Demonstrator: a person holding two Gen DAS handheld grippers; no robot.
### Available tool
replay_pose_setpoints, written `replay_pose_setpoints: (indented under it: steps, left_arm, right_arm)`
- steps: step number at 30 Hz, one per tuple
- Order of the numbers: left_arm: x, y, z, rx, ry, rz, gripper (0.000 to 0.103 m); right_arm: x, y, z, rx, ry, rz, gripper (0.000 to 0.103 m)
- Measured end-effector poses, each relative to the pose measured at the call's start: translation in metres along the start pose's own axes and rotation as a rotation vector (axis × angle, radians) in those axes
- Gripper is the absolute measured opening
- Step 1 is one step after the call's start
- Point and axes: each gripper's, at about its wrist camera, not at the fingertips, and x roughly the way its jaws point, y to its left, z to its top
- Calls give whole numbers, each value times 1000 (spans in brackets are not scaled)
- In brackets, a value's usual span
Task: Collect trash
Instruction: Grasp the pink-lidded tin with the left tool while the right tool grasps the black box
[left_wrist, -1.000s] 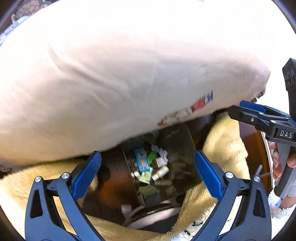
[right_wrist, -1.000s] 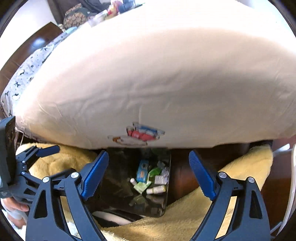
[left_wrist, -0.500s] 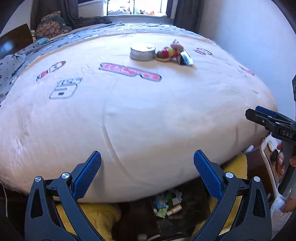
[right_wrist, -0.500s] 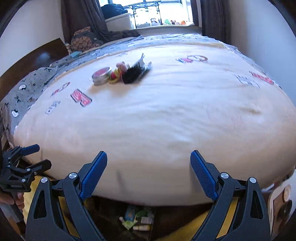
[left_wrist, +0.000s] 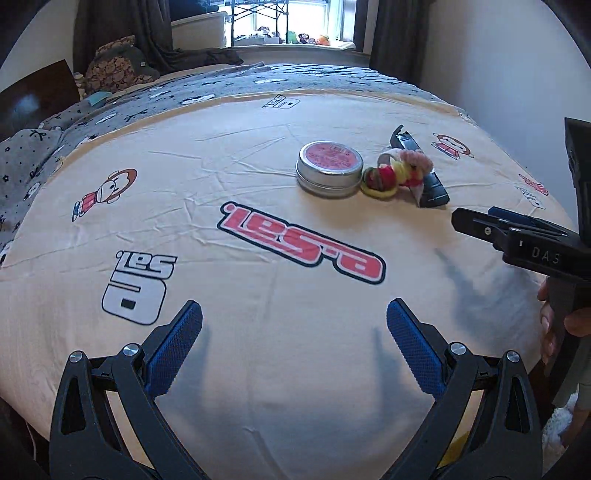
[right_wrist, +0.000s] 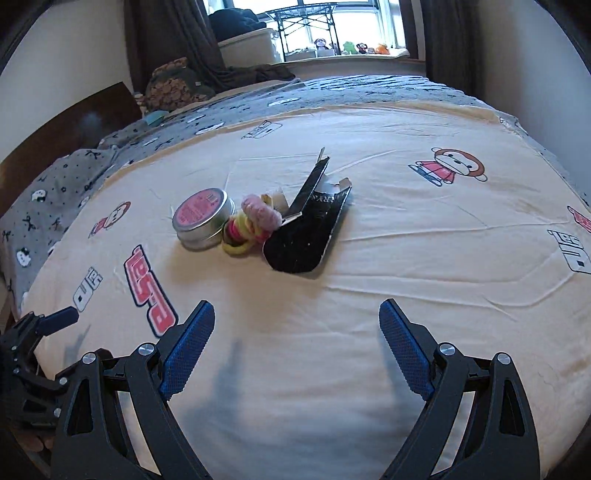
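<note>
A round metal tin with a pink lid (left_wrist: 329, 167) (right_wrist: 204, 218), a bundle of hair ties with a pink scrunchie (left_wrist: 395, 170) (right_wrist: 251, 223) and an opened black package (left_wrist: 424, 173) (right_wrist: 310, 229) lie together on the cream bed cover (left_wrist: 258, 295) (right_wrist: 406, 229). My left gripper (left_wrist: 294, 332) is open and empty, low over the bed's near edge. My right gripper (right_wrist: 297, 325) is open and empty too, nearer the black package; it shows at the right edge of the left wrist view (left_wrist: 517, 236).
A grey patterned blanket (left_wrist: 184, 92) covers the far part of the bed. A dark wooden headboard (left_wrist: 33, 92) stands at the left, a window sill with small toys (right_wrist: 347, 48) at the back, a white wall (left_wrist: 498, 55) at the right.
Both grippers have risen from the trash bin under the bed's edge to above the bed. The bin is out of view and the items on the cover now show.
</note>
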Motion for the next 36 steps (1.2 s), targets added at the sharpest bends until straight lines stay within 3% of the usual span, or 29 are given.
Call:
replay_pose_setpoints:
  steps: [6,11,13,18,32,36]
  left_arm:
    - [16,3,15,4,4,4,95]
    - [30,4,29,-5,5,-11,95]
    - [37,3,35,-7,4,-13,95]
    - [52,-3,51,-10,4,-22,95]
    - [101,-19,95,-23,32,-17,92]
    - [111,-21,99,-18,41,-11,92]
  right_arm:
    - [37,3,20,11,31,-2,83]
    - [51,2,34,-19,48,-67,61]
    - [53,-1,38,-26,48,-87,43]
    - [57,-16,44,-17,48,-86,37]
    - [55,-34,48,-31,56,-79,43]
    - [62,-36,58,-10,62,-68,63]
